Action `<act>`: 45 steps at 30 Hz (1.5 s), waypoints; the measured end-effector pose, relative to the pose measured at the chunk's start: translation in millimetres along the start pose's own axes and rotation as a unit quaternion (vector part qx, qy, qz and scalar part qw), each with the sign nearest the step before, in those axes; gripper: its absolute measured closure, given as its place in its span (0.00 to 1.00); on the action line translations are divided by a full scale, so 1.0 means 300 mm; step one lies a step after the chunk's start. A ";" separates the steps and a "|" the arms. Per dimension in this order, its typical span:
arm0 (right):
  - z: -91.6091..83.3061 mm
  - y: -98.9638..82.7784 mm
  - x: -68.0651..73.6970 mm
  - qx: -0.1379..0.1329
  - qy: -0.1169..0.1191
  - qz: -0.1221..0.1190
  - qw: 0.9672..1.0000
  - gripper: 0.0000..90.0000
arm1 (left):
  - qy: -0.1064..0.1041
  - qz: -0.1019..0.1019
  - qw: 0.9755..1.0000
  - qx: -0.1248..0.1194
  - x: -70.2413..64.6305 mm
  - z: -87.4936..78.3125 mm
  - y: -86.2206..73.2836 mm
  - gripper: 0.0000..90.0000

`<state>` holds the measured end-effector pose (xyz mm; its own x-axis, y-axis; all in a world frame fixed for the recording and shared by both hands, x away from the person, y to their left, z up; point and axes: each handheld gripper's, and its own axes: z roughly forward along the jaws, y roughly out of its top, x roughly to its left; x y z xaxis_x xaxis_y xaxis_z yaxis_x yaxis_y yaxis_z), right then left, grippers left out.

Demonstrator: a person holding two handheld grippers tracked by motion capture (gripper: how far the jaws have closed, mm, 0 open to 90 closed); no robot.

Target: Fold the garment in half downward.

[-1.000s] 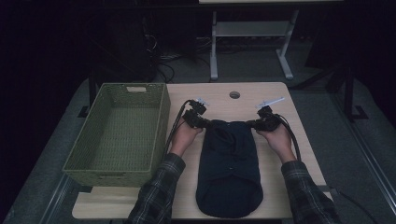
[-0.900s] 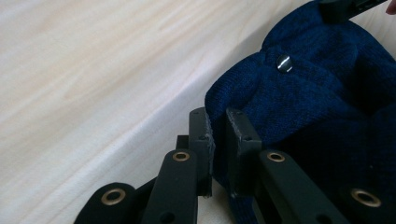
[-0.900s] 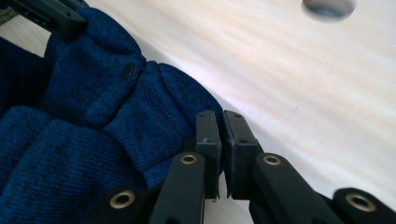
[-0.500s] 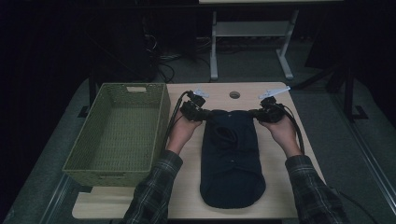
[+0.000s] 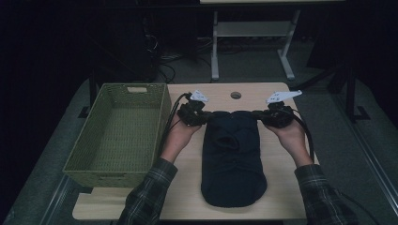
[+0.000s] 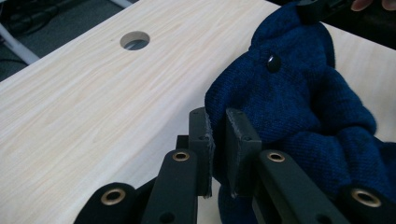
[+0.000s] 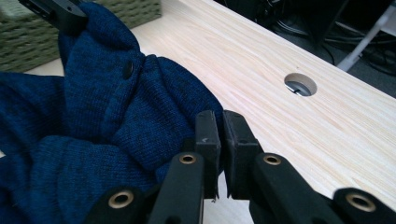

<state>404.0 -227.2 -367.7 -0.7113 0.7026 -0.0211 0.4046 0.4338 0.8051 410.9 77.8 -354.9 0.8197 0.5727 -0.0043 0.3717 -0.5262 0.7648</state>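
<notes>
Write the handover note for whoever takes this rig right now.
Left gripper: shut on the dark blue knit garment, at its far left corner.
Right gripper: shut on the far right corner.
The garment's far edge is stretched between them; the rest lies on the wooden table.
Green woven basket stands left of it, with nothing inside.
Done: both corners gripped.
Left: probably fold it or move it to the basket.
</notes>
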 end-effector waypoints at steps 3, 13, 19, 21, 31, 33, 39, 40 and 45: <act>-0.024 -0.013 0.026 -0.007 0.000 -0.009 1.000 0.95 | -0.003 0.008 1.000 -0.003 -0.025 -0.019 -0.014 0.91; -0.082 -0.051 0.100 -0.012 0.008 -0.030 0.999 0.94 | -0.014 0.022 1.000 -0.011 -0.085 -0.063 -0.061 0.91; -0.086 -0.054 0.115 -0.018 -0.001 -0.038 0.999 0.94 | -0.006 0.024 1.000 -0.012 -0.074 -0.062 -0.048 0.91; -0.086 -0.035 0.109 -0.021 -0.007 -0.034 0.999 0.94 | -0.002 0.026 1.000 -0.016 -0.064 -0.067 -0.027 0.91; -0.117 0.090 0.075 -0.043 -0.040 -0.047 0.997 0.94 | 0.027 0.042 0.998 -0.043 -0.037 -0.125 0.083 0.91; -0.125 0.094 0.078 -0.049 -0.039 -0.046 0.997 0.94 | 0.023 0.046 0.998 -0.041 -0.047 -0.127 0.075 0.91; -0.126 0.030 0.105 -0.042 -0.020 -0.042 0.998 0.92 | -0.001 0.043 0.999 -0.033 -0.080 -0.119 0.003 0.90; -0.125 0.017 0.112 -0.041 -0.016 -0.039 0.998 0.92 | -0.002 0.044 0.999 -0.030 -0.085 -0.116 -0.009 0.90; -0.115 -0.035 0.149 -0.031 -0.008 -0.044 0.999 0.92 | -0.014 0.038 0.999 -0.020 -0.105 -0.105 -0.056 0.90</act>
<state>348.1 -219.7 -356.6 -0.7335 0.6720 -0.1019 0.3047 0.4591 0.8345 365.0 88.4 -347.2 0.8576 0.5129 0.0373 0.2902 -0.5425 0.7883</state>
